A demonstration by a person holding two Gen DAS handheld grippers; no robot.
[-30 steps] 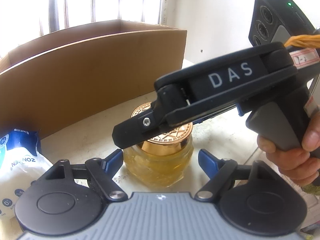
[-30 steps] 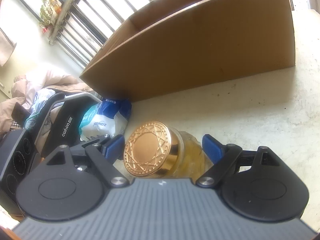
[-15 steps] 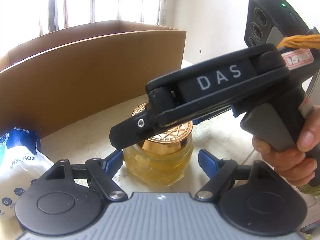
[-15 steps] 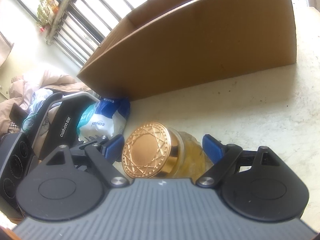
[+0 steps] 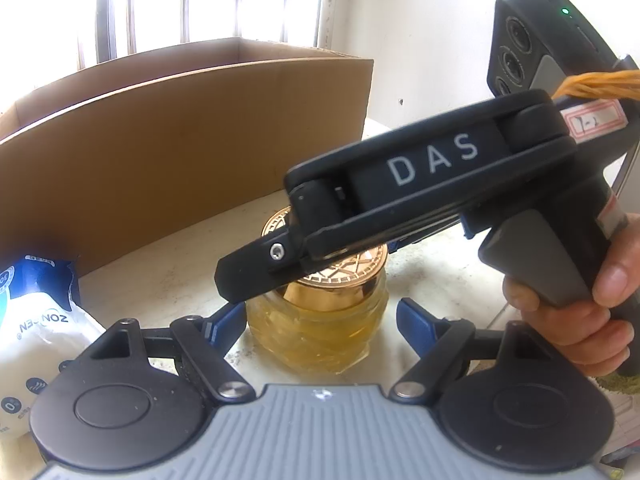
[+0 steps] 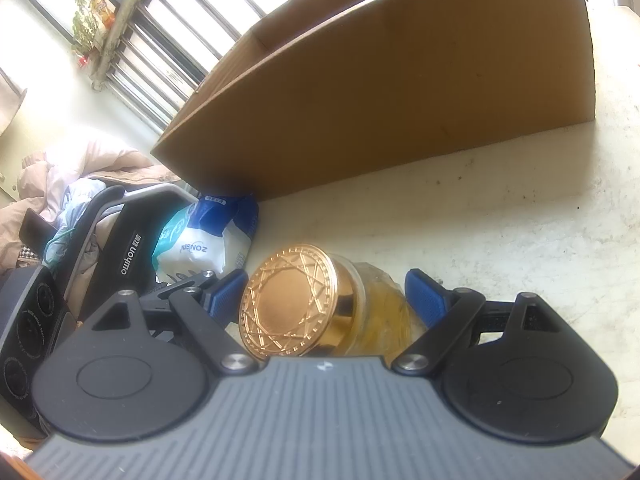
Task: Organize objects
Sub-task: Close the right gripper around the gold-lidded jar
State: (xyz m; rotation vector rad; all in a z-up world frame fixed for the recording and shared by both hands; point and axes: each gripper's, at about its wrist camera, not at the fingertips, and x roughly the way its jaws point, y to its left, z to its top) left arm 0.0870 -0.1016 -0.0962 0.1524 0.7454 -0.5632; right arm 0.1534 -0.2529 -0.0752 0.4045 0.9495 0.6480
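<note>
Blue-and-white pouch lies far left on the pale surface, against the cardboard box wall. Center: glass jar w/ gold lid, upright on the surface, in front of the box.

Left gripper fingers sit either side of the jar body, spread w/ visible gaps, not clamping. Right gripper, held by a hand, angles down over the lid; its fingers also straddle the jar, parted, no clear contact.

Step, as I read it: lining up the jar grasp, prob. for loading into the box. Next: one gripper closes on it, other backs off, then lift clear of the box wall.
</note>
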